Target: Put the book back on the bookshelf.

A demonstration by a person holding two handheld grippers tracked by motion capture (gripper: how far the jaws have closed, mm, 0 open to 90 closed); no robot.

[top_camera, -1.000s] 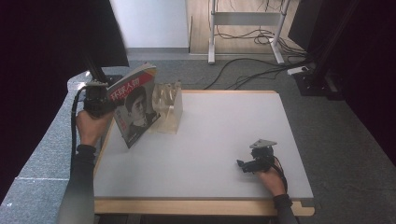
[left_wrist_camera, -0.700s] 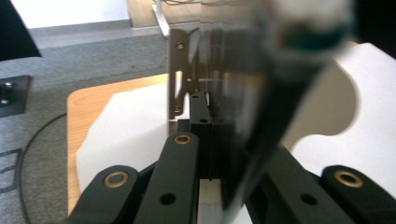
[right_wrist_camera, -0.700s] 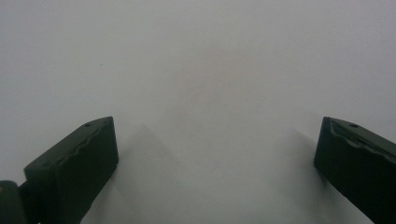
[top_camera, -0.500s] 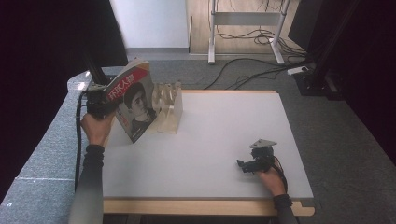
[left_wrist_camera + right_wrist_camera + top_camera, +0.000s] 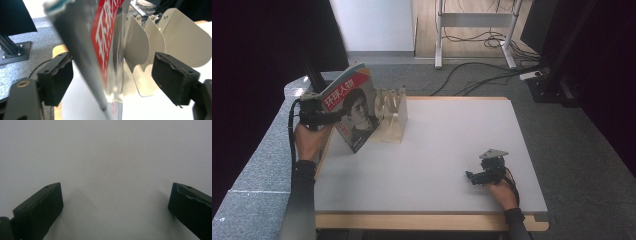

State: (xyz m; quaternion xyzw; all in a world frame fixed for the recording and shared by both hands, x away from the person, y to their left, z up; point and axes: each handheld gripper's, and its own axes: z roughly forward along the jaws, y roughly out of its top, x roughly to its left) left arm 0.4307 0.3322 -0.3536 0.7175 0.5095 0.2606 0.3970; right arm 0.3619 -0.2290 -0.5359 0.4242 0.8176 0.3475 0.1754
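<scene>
Between the left gripper's (image 5: 113, 75) matt black, rough-surfaced pads (image 5: 58, 81) stands a magazine (image 5: 100, 50) with a glossy paper cover that catches reflections. Just beyond it, the file rack (image 5: 160, 42) looks like smooth, cream-painted sheet metal with small rivets. The table (image 5: 452, 145) beneath is matt pale grey with a light wood edge.

Dark sleeves are being worn on both forearms. Each gripper, left gripper (image 5: 329, 118) and right gripper (image 5: 469, 176), is being fitted with two black, ridged rectangular pads (image 5: 58, 79); black cabling and a grey three-cornered plate are being carried.
</scene>
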